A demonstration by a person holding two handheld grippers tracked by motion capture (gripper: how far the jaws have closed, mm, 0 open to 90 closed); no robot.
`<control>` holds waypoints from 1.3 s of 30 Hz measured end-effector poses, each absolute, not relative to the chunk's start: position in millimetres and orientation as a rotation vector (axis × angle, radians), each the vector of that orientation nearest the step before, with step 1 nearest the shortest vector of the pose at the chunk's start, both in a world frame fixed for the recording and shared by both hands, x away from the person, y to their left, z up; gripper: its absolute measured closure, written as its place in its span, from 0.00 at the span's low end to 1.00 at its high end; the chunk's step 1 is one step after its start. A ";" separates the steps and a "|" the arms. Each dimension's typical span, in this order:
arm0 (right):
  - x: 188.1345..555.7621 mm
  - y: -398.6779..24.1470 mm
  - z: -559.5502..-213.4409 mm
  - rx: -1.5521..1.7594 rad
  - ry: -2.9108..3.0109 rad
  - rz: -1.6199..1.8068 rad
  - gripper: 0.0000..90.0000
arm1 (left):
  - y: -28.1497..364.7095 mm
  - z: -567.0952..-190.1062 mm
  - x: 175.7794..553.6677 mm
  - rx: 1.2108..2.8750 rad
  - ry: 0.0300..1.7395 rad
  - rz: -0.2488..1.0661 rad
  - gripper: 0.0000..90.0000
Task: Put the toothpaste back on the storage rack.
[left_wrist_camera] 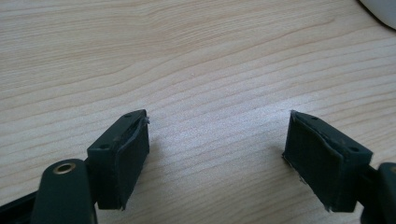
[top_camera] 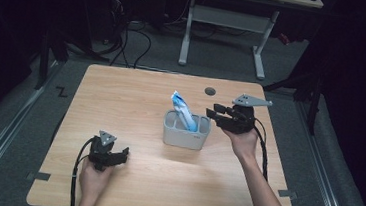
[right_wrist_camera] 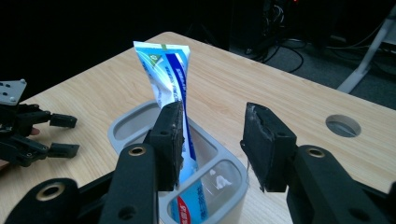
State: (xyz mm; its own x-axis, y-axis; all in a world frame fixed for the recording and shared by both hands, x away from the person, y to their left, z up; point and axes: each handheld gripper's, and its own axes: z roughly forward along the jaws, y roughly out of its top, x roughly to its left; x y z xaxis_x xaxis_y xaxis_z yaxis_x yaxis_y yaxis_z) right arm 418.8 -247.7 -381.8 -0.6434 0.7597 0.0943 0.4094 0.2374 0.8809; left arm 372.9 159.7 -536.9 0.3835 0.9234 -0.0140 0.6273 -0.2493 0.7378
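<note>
Toothpaste tube [top_camera: 184,112] leans in the grey caddy [top_camera: 185,131] mid-bench [top_camera: 121,97]. Right hand-held gripper [top_camera: 214,111] hovers beside it, jaws apart, empty. Left hand-held gripper [top_camera: 122,154] sits low, wide open, empty.

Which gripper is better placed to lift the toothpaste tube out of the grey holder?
The right gripper. It hangs open beside the grey holder, facing the toothpaste tube that stands in it. The left gripper is open too, but low over bare table, well short of the holder.
</note>
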 end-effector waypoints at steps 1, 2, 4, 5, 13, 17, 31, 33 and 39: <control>418.8 -247.7 -381.8 1.079 2.163 1.371 0.65 | 159.7 -536.9 372.9 1.978 1.329 0.569 0.25; 416.6 -250.5 -381.1 1.077 2.158 1.374 0.65 | 159.8 -536.9 372.9 1.978 1.329 0.569 0.25; 414.2 -252.9 -380.2 1.077 2.153 1.378 0.65 | 159.7 -536.9 372.9 1.978 1.329 0.569 0.25; 414.2 -252.9 -380.2 1.077 2.153 1.378 0.65 | 159.7 -536.9 372.9 1.978 1.329 0.569 0.25; 408.4 -263.5 -380.2 1.093 2.131 1.398 0.65 | 159.7 -536.9 372.9 1.978 1.329 0.569 0.25; 404.5 -267.2 -380.9 1.092 2.125 1.402 0.64 | 159.7 -536.9 372.9 1.978 1.330 0.569 0.25; 388.8 -289.9 -387.2 1.130 2.083 1.407 0.64 | 159.8 -536.9 372.9 1.978 1.329 0.569 0.25; 385.6 -293.6 -388.8 1.136 2.075 1.405 0.64 | 159.7 -536.9 372.9 1.978 1.329 0.569 0.25; 378.9 -299.1 -392.3 1.140 2.068 1.401 0.64 | 159.7 -536.9 372.9 1.978 1.330 0.569 0.25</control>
State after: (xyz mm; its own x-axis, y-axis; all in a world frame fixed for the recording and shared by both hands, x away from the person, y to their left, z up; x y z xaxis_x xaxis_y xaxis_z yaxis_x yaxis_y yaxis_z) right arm 378.9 -299.1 -392.3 -0.5912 0.7980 0.1170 0.4047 0.1680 0.8989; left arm 372.9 159.7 -536.9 0.3833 0.9235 -0.0140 0.6275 -0.2492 0.7377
